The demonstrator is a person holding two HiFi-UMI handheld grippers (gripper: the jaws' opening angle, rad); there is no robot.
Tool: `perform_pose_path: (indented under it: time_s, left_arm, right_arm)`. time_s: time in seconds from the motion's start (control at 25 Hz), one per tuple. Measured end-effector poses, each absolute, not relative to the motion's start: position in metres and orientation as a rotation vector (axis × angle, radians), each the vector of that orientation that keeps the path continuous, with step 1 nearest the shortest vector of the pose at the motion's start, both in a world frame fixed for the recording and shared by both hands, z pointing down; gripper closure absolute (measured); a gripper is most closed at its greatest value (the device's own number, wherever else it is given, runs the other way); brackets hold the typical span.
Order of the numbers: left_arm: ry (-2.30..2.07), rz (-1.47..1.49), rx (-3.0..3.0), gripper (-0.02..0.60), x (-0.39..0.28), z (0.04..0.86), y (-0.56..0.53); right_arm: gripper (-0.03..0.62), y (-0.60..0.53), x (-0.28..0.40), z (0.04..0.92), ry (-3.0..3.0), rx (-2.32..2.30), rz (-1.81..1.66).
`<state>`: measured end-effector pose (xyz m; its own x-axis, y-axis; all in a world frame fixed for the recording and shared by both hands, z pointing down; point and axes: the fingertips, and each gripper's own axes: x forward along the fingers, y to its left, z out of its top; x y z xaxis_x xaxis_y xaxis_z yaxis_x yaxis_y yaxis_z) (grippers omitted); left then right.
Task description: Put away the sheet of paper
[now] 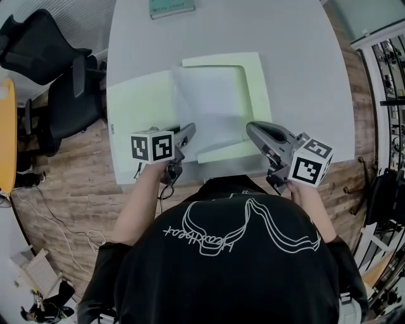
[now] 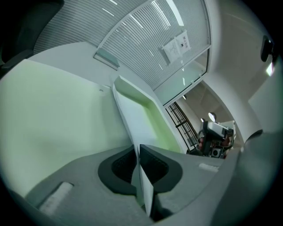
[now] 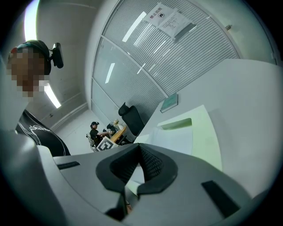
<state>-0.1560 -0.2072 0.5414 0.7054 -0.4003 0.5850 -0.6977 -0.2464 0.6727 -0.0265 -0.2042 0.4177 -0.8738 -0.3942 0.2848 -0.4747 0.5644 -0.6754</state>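
A pale green folder (image 1: 136, 101) lies open on the white table (image 1: 304, 76). The white sheet of paper (image 1: 212, 104) rests across its middle, with a green border showing at its far and right sides. My left gripper (image 1: 190, 130) is shut on the sheet's near edge. In the left gripper view the paper (image 2: 132, 119) runs edge-on out from between the closed pads (image 2: 152, 165). My right gripper (image 1: 250, 128) is shut at the folder's near right corner. In the right gripper view a pale strip of the folder (image 3: 205, 132) shows between the closed jaws (image 3: 139, 148).
A teal book (image 1: 171, 6) lies at the table's far edge. Black office chairs (image 1: 63, 82) stand to the left of the table, over a wooden floor with cables. A metal rack (image 1: 389, 76) is at the right. The person's torso presses against the near table edge.
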Motion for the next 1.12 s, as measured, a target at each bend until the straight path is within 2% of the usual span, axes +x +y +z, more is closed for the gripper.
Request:
perform_pose_path:
  time_s: [1.12]
  left_arm:
    - [-0.672, 0.489, 1.902, 0.568, -0.111, 0.555, -0.215]
  right_arm:
    - [0.585, -0.207, -0.003, 0.431, -2.672, 0.840, 1.290]
